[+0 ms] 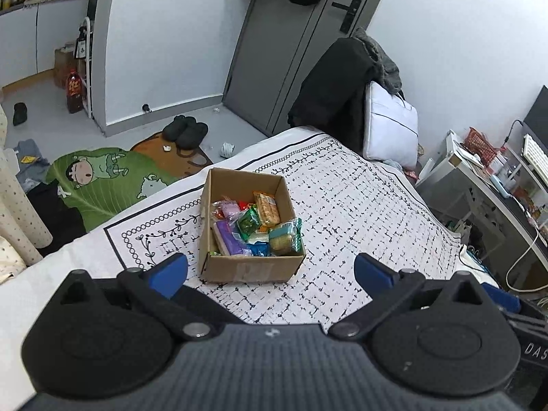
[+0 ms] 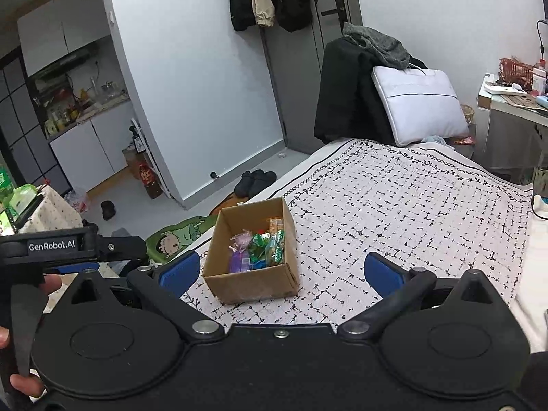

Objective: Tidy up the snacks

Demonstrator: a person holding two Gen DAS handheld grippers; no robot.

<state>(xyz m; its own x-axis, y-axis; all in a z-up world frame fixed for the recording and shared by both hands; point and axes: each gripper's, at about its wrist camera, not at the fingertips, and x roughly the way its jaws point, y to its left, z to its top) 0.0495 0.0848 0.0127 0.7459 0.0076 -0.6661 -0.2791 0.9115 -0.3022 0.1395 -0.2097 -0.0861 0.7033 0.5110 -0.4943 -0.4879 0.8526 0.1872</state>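
With both the left gripper (image 1: 270, 270) and right gripper (image 2: 281, 272) spread wide and empty, I worry the cardboard box (image 1: 251, 267) of snacks (image 1: 255, 226) (sitting near the bed's (image 1: 376, 205) left edge) slides off if nudged.

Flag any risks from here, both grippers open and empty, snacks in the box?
1. The box sits near the bed's edge above the floor; a nudge could tip it off.
2. The snacks are piled close to the rim on the near side, so moving the box could spill some.
3. The box rests on a soft bed cover, so it may tilt if pressed.
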